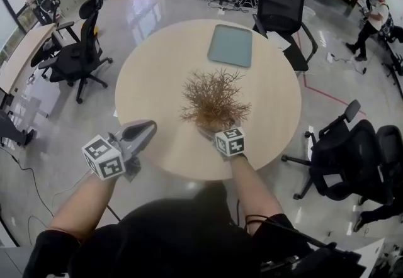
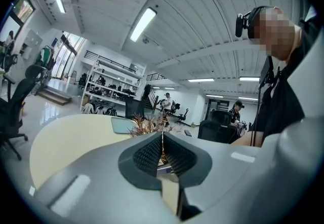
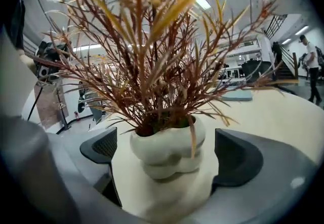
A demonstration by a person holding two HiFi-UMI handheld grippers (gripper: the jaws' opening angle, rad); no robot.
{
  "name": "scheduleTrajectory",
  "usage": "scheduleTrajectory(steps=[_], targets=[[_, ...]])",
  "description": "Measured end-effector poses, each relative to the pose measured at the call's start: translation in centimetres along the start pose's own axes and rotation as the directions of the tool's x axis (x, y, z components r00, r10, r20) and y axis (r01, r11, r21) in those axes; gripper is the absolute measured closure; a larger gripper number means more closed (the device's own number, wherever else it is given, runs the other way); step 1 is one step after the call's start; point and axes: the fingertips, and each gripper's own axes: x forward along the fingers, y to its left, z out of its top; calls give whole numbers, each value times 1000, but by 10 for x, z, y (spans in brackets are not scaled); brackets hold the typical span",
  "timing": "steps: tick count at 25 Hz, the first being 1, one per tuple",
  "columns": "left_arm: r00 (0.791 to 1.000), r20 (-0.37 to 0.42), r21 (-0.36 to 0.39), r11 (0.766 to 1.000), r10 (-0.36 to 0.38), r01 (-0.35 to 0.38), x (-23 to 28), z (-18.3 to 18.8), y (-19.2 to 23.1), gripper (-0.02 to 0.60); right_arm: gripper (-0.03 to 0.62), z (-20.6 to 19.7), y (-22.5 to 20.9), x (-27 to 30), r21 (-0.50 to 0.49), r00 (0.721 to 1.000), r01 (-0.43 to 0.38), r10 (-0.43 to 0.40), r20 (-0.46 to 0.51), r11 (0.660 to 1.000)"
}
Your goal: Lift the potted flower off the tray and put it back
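**Inspector:** Fingers (image 3: 101, 148) of the right gripper (image 3: 167, 159) stand released, one pad on each side of the pot, and neither is seen pressing it. Fingers (image 2: 147, 156) of the left gripper (image 2: 163, 139) are clenched pad to pad, with nothing between them.

**Clerk:** Inventory, largest first?

**Inspector:** Round pale-wood table (image 1: 157, 75). Flat grey-green rectangular tray (image 1: 231, 45) on its far side, nothing on it. Potted flower (image 1: 214, 99), a spray of dry red-brown stems. Its lumpy white ceramic pot (image 3: 167, 149).

**Clerk:** Where does the flower stand?

**Inspector:** Upright on the bare tabletop near the person's edge, well apart from the tray.

**Clerk:** Progress?

**Inspector:** My judgement is that the lift-off is done, since the flower is off the tray. The return is outstanding: the pot must be gripped, carried across the table and set down on the tray. I cannot say whether the right jaws are about to close or have just let go.

**Clerk:** Do the views differ?

**Inspector:** Yes. The head view alone gives the layout, with tray and flower apart and the left gripper held off the table's near-left edge. In it the stems cover the pot and the right jaws. The right gripper view alone shows the pot and the gaps beside it. The left gripper view alone confirms that gripper's closed, empty jaws.
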Motion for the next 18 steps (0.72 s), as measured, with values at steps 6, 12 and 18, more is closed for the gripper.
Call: scheduleTrajectory(steps=[6,12,18], targets=[[1000,-21,-22,999,24,-24,4,1,3,575,-7,-7,-7,13,5,1000,1,-1,-8,1000],[998,-34,-35,998,48,-50,3,0,6,575,-7,0,-3,19,-28,1000,10,-10,-4,1000],[998,-37,-29,999,44,-45,7,-4,6,575,-6,12,-2,25,-50,1000,-5,6,18,999]])
